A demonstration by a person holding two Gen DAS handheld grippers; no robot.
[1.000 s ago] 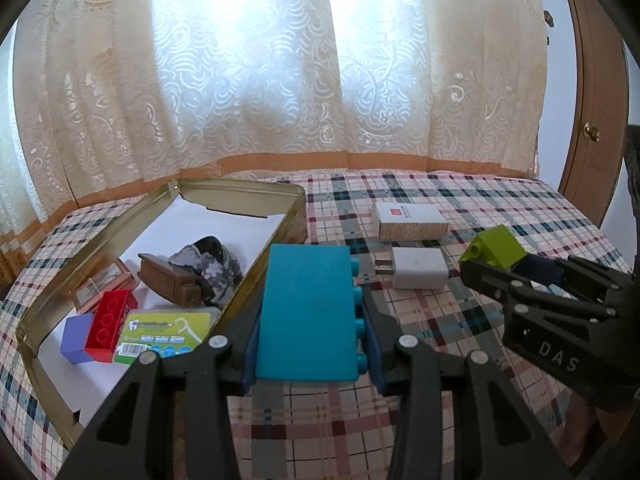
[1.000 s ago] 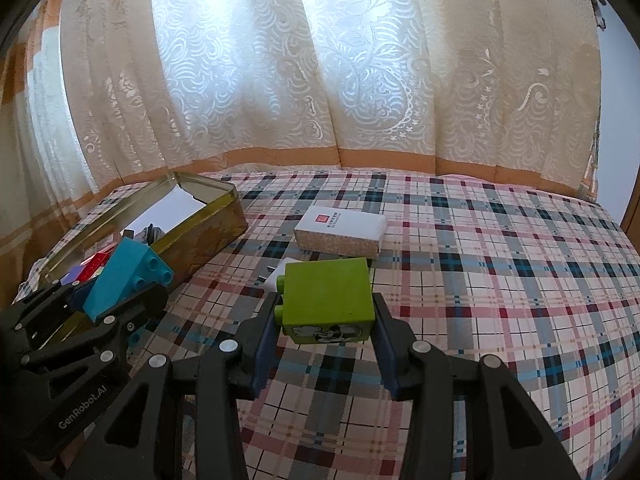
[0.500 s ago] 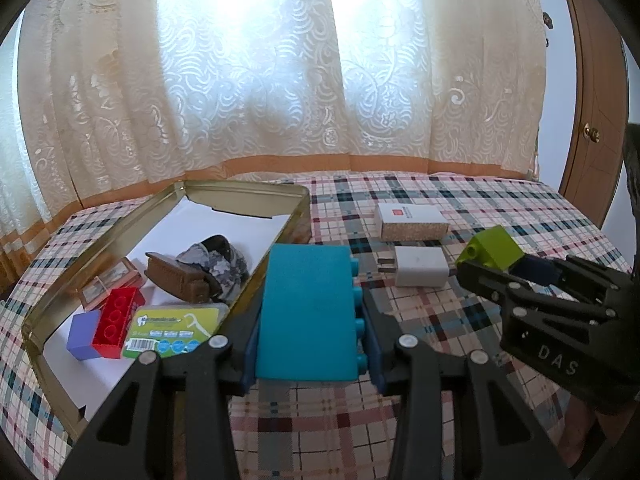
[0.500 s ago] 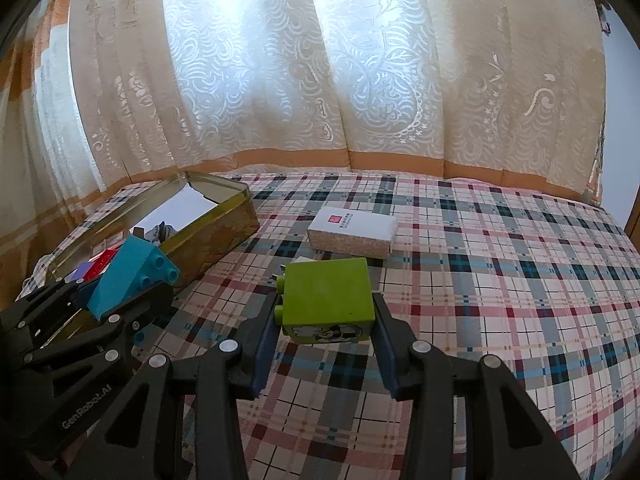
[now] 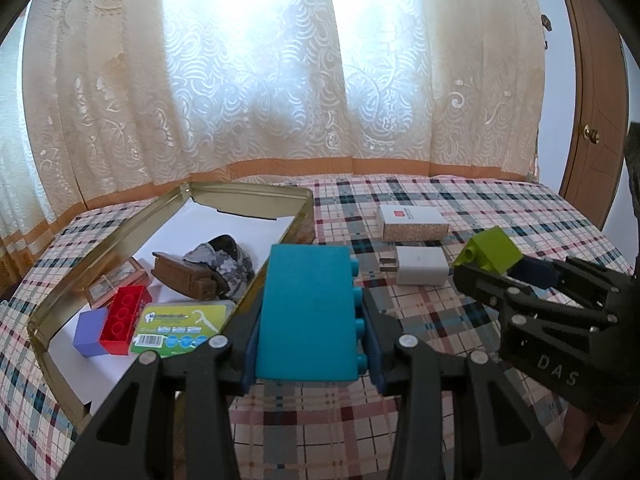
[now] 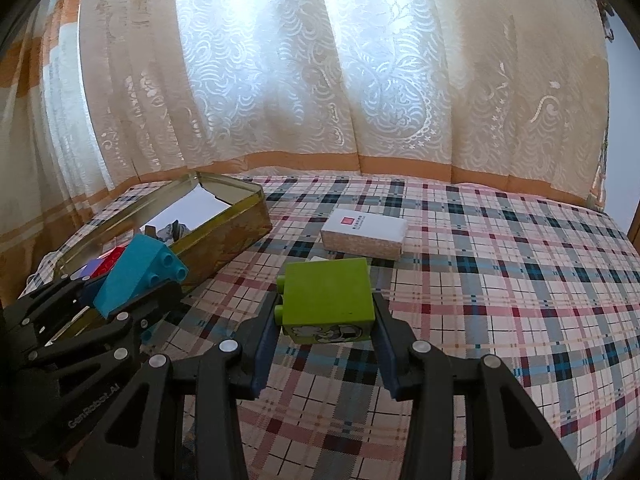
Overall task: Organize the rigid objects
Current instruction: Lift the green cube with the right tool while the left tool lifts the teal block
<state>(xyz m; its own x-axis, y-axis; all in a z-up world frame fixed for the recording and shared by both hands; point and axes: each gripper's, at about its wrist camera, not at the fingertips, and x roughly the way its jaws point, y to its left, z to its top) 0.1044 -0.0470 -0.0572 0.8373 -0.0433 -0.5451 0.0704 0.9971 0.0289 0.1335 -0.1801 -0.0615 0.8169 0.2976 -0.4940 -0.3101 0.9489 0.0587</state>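
Two grippers: we clamp one block each.
Left gripper (image 5: 310,346): teal block (image 5: 306,312), just beside the tin (image 5: 120,236).
Right gripper (image 6: 324,344): green block (image 6: 326,292), farther from tin, awaiting its turn.

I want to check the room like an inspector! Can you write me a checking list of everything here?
Surface: plaid cloth, flat.
Job's things: teal brick and green brick held; red brick, purple block in gold tin.
Clutter: charger plug, white box on cloth; floss card, camouflage pouch in tin.
Grippers: left gripper and right gripper each clamp a brick.
Cables: nothing seen.
Surroundings: lace curtain, wooden door.
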